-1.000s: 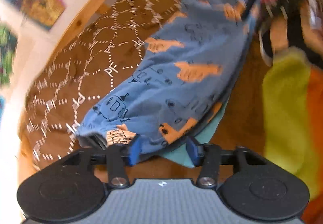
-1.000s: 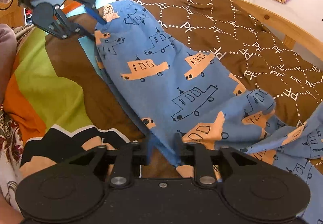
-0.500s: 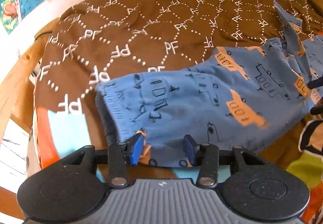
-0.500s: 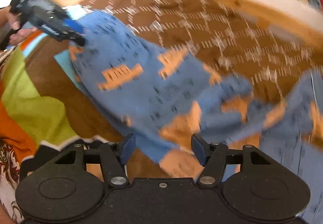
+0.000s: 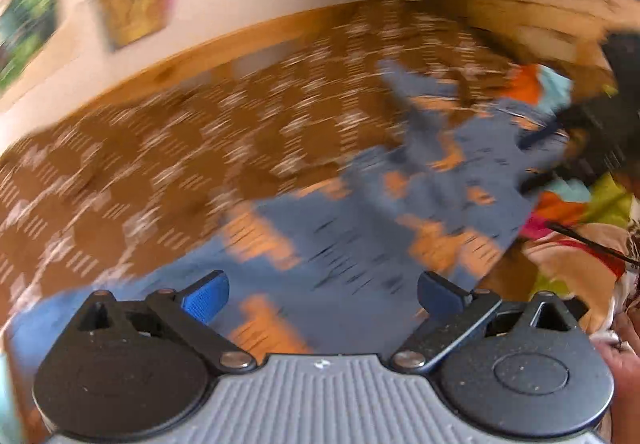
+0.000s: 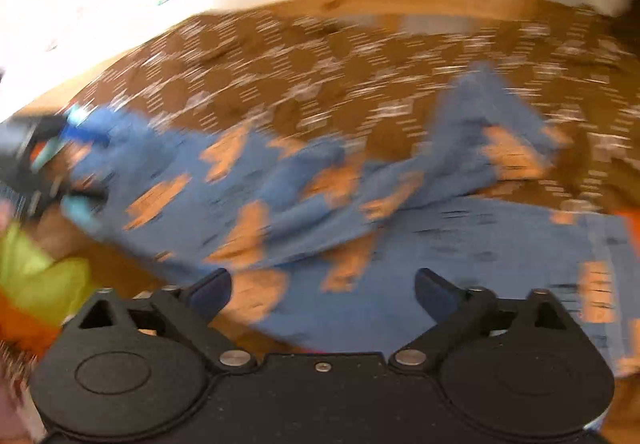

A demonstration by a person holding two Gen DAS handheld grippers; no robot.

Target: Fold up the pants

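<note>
Left wrist view, blurred: left gripper spread wide, blue pads gripping nothing, above blue pants lying on brown blanket. Right wrist view, also blurred: right gripper likewise splayed wide, empty, over rumpled pants on same blanket.

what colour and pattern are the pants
The pants are blue with orange shapes and thin dark marks, blurred here. Right wrist view shows them best.
</note>
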